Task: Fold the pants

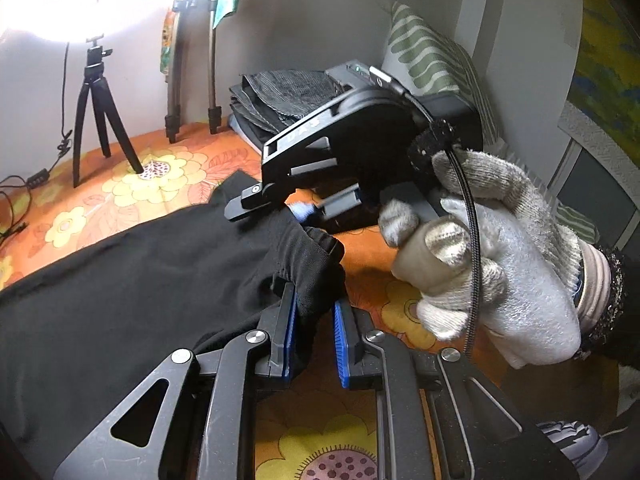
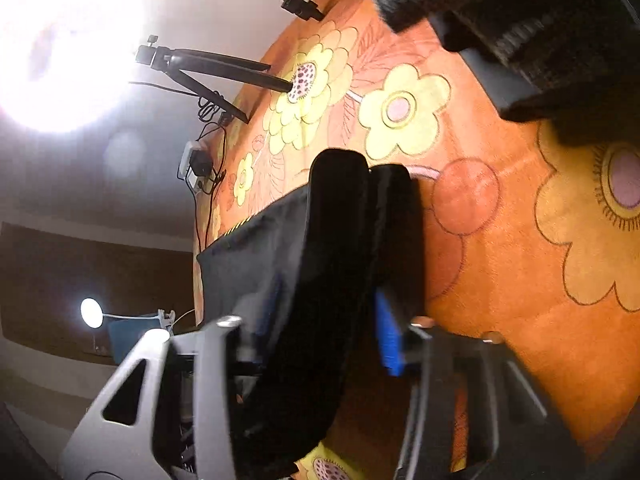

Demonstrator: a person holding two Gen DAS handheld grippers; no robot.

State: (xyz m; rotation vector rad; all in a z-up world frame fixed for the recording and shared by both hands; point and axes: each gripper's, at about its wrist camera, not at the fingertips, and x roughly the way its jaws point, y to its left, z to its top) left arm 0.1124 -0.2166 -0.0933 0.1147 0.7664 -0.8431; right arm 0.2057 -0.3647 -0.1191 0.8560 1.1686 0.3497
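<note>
The black pants (image 1: pixel 132 280) lie spread over the orange flowered bedspread (image 1: pixel 372 256). My left gripper (image 1: pixel 315 312) is shut on a bunched edge of the pants, cloth between its blue pads (image 1: pixel 340 332). In the left wrist view my right gripper (image 1: pixel 296 210), held by a gloved hand (image 1: pixel 492 264), pinches the same edge a little farther away. In the right wrist view the right gripper (image 2: pixel 320 320) holds a black fold of the pants (image 2: pixel 336 280) between its jaws; one blue pad (image 2: pixel 390 336) shows, the other is hidden by cloth.
A stack of folded dark clothes (image 1: pixel 280 96) and a green-striped pillow (image 1: pixel 432 60) lie at the back by the wall. A small black tripod (image 1: pixel 96 120) with a bright lamp and cables stands at the left on the bedspread (image 2: pixel 500 240).
</note>
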